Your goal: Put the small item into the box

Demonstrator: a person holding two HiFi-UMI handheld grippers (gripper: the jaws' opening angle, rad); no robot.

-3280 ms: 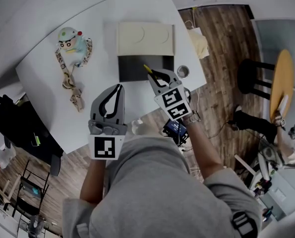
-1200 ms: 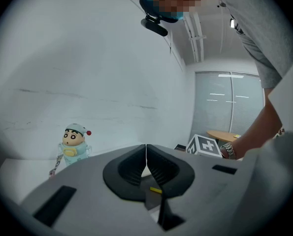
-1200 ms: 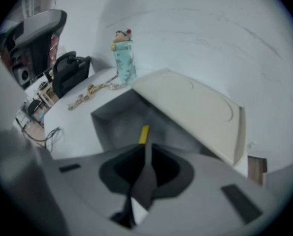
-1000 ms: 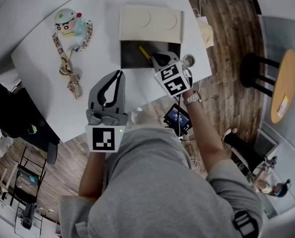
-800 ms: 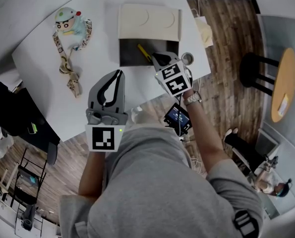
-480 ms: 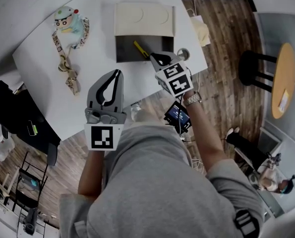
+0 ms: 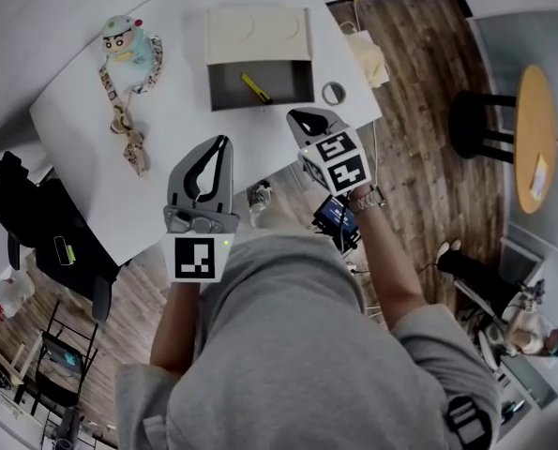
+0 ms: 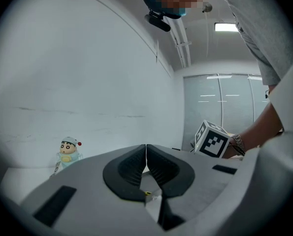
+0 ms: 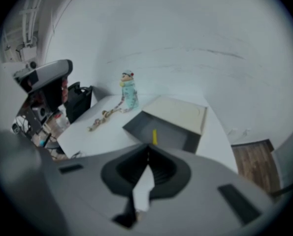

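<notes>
White table (image 7: 171,59), seen from above, with an open dark grey box (image 7: 288,81) near its edge on the person's side. Cream lid (image 7: 257,34) flat against the far side of the box.

Right gripper (image 7: 298,115) just short of the box on its near side, jaws pressed together with nothing between them. Drawn back from the box since a second ago, when its tip was over the box's near wall. Three seconds ago, clamped on the yellow piece; now let go of it.

Left gripper (image 7: 223,142) nearer the person and to the left of the box, jaws likewise clenched tip to tip and empty. Same pose as in the earlier frames.

Cartoon figurine (image 7: 127,37) upright, well left of the box, with a patterned lanyard (image 7: 119,125) trailing from it toward the person. Both unmoved.

Small grey ring (image 7: 333,93) just beside the box's right wall.

Small yellow item (image 7: 254,88) now lying loose and slantwise on the box floor, left of its middle, touched by no gripper.
</notes>
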